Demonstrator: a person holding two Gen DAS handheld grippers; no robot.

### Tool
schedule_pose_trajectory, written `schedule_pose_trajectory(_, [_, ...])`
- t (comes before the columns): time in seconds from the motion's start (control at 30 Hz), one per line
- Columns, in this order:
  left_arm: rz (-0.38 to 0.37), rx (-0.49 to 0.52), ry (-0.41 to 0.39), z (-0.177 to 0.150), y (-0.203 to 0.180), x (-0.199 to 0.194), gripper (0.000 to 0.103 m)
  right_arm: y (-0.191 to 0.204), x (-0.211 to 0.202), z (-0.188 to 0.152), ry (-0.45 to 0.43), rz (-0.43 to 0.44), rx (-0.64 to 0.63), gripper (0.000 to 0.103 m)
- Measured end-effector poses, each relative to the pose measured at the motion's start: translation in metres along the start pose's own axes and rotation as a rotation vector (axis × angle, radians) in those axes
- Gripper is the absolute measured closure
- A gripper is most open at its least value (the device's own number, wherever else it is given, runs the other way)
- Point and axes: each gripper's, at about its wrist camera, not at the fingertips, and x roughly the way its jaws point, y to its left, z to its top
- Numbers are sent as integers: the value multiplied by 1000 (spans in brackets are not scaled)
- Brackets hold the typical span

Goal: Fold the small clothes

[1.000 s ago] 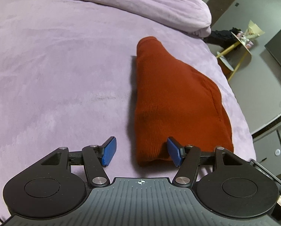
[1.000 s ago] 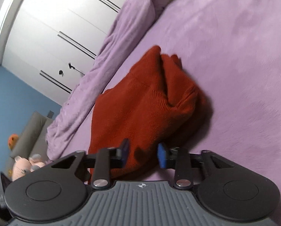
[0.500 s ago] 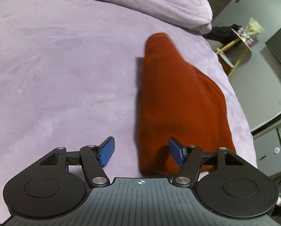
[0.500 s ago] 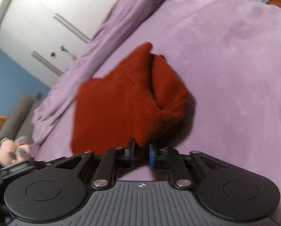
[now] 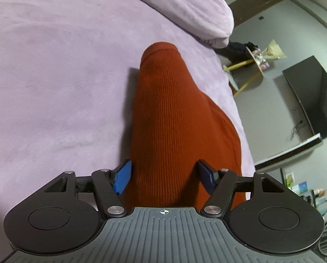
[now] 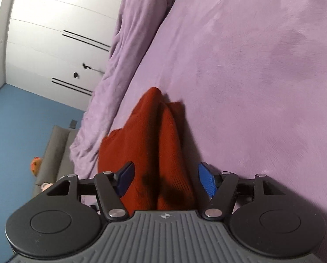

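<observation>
**Over the bed, both grippers spread around the red knit**

Between the blue pads of my left gripper (image 5: 164,176) lies the near end of the rust-red knitted garment (image 5: 174,120), folded into a long narrow shape that runs straight away from me across the purple bed cover (image 5: 53,87). That gripper stands wide; its left pad sits just beside the cloth's edge and I cannot tell whether it touches, while the right pad hangs over the cloth without pinching it.

From my right gripper (image 6: 165,180) I see the same garment (image 6: 161,135) from another side, bunched into two ridges that run forward from between the pads. These jaws are opening at this moment, and the cloth lies between them with a gap at each pad, so nothing is gripped.

Beyond the garment's far tip, ahead of the left gripper, a rolled purple duvet (image 5: 185,11) lies along the bed. Left of the right gripper stand white wardrobe doors (image 6: 53,32) and a blue wall (image 6: 21,120).
</observation>
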Motion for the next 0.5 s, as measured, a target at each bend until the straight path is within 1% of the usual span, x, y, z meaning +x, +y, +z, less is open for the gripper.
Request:
schedule_pose_trajectory(0.07, [8,12,-7,3,-1,7,32,5,15,6,27,-24,-19,47])
schedule_pose_trajectory(0.1, [10,14,-9,4,-2,10,33,4,22,7,49,-19,-16,55])
schedule_pose_trajectory(0.17, [13,14,-14,5,-2,15,36,2,38,9,81,-11,25,58])
schedule_pose_trajectory(0.2, [18,17,-16,5,-2,16,39,2,44,10,86,-3,31,59])
schedule_pose_trajectory(0.27, [29,20,-21,5,-3,17,43,3,52,7,84,18,49,60])
schedule_pose_trajectory(0.33, [38,33,-25,5,-6,17,48,4,59,2,82,31,59,65])
schedule_pose_trajectory(0.37, [47,43,-28,5,-9,16,51,5,61,0,80,35,57,66])
schedule_pose_trajectory(0.5, [86,80,-36,4,-21,11,58,9,61,-4,65,39,65,70])
